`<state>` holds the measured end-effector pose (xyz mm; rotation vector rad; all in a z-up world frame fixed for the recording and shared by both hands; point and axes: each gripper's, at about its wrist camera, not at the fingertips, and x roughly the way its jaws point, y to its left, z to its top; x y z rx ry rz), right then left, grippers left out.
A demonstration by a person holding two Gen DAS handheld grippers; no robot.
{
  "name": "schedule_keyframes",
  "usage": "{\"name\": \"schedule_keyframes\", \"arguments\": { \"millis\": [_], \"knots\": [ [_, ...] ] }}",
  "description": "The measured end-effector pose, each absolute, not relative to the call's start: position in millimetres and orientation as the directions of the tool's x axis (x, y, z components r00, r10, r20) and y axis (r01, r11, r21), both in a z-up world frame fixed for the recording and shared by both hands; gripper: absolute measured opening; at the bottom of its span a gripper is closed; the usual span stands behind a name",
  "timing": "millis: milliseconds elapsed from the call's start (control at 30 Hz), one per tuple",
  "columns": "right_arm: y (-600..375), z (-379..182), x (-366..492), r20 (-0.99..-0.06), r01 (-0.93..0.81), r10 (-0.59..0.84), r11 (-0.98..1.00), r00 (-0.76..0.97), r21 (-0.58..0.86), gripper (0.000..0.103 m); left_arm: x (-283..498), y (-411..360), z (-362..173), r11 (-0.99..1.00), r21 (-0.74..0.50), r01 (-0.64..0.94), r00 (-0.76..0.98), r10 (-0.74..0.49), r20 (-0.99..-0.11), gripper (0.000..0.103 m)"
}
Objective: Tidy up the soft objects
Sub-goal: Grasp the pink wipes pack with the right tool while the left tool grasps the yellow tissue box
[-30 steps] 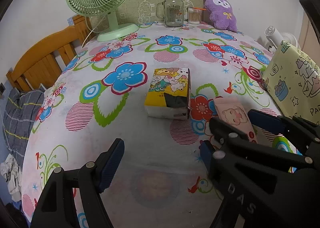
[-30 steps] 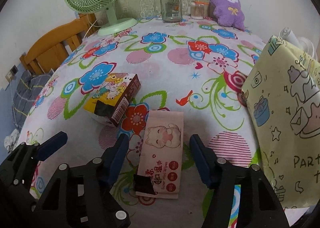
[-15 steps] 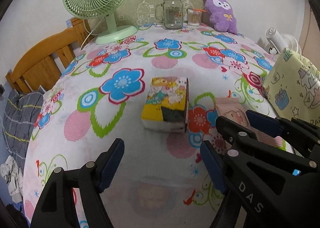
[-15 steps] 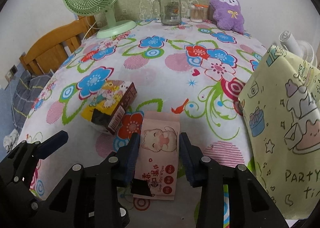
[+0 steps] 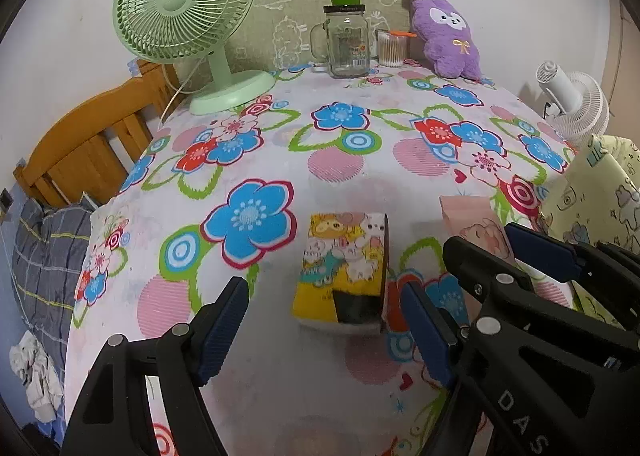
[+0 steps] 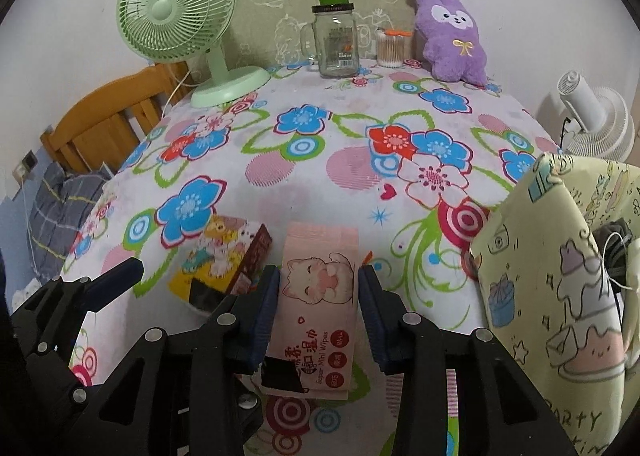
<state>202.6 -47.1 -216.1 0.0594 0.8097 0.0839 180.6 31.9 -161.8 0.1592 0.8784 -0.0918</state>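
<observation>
Right wrist view puts the right gripper (image 6: 318,292) low in the centre of the frame, its two blue-padded fingers (image 6: 267,304) clamped against the long sides of a pink pack of wet wipes (image 6: 320,308). The pack is flat and soft-looking, printed with a sleepy cat, with a black patch near its lower edge; it runs lengthwise between the jaws, its far end sticking out past the fingertips. Whether it is lifted off the flowered tablecloth (image 6: 320,160) I cannot tell.

Left of it, just beside the pack, lies a yellow tissue pack (image 6: 222,260) with cartoon animals, resting on the cloth. At the right edge of the frame stands a pale yellow gift bag (image 6: 560,268) with drawings on it.

From the left wrist view, the left gripper (image 5: 322,320) sits low in the frame with its fingers spread wide and nothing between them. The tissue pack lies just beyond its fingertips, untouched. At the top of the frame a purple plush toy (image 5: 448,38) leans by the wall, near a glass jar (image 5: 347,42) and a green fan (image 5: 188,16).
</observation>
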Motion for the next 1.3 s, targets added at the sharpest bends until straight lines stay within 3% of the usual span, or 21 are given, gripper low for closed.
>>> {"name": "schedule_keyframes", "arguments": {
  "millis": [600, 733, 933, 1300],
  "knots": [
    [-56, -230, 226, -0.741, -0.013, 0.095, 0.993, 0.665, 0.115, 0.043, 212, 25, -182, 0.978, 0.083, 0.190, 0.589, -0.046, -0.806, 0.080],
    [-57, -232, 228, -0.746, -0.016, 0.099, 0.993, 0.659, 0.118, 0.043, 212, 24, -184, 0.978, 0.078, 0.193, 0.583, -0.051, -0.811, 0.075],
    [-58, -232, 226, -0.745, -0.010, 0.091, 0.994, 0.660, 0.112, 0.043, 209, 24, -182, 0.973, 0.049, 0.225, 0.574, -0.092, -0.814, 0.053],
    [-60, -227, 211, -0.735, -0.018, 0.097, 0.993, 0.671, 0.115, 0.043, 192, 22, -177, 0.983, 0.053, 0.177, 0.575, -0.060, -0.816, 0.048]
  ]
}}
